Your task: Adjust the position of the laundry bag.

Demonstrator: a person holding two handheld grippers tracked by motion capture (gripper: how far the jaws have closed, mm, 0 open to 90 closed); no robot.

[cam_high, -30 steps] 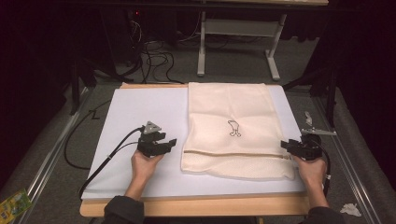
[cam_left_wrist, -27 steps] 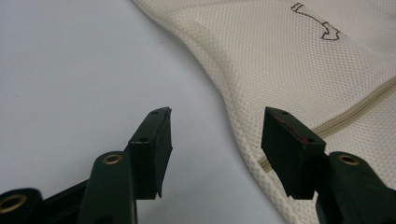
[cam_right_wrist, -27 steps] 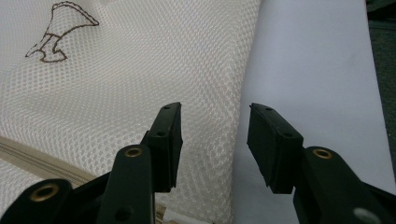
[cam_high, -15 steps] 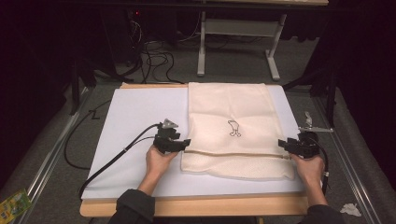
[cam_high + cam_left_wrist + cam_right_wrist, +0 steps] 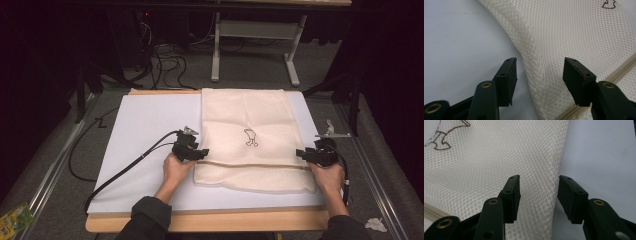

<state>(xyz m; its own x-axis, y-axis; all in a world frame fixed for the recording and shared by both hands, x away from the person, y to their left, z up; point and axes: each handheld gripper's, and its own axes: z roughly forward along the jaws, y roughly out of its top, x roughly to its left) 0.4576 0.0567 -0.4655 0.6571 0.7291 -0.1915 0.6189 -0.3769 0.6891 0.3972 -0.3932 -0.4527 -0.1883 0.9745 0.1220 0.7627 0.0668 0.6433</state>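
Observation:
A cream mesh bag (image 5: pixel 245 115) lies flat on a white board (image 5: pixel 145 130), with a small brown logo (image 5: pixel 250 137) and a zipper (image 5: pixel 250 165) across its near part. My left gripper (image 5: pixel 202 152) is at the bag's left edge by the zipper. In the left gripper view that edge (image 5: pixel 536 50) runs between the jaws of the gripper (image 5: pixel 540 75); they have just been closing but stand apart, pads off the mesh. My right gripper (image 5: pixel 300 152) is at the bag's right edge, and its jaws (image 5: pixel 539 195) have also just closed slightly and still straddle the edge (image 5: pixel 554 165) without pressing.
The board rests on a wooden table (image 5: pixel 210 222). A black cable (image 5: pixel 125 170) trails left from the left gripper. A white desk frame (image 5: pixel 255 30) and cables stand behind. A green packet (image 5: pixel 15 220) and crumpled paper (image 5: pixel 375 225) lie on the floor.
My left gripper has moved right across the board to the bag's left edge. The right gripper has stayed at the bag's right edge. The bag has not shifted.

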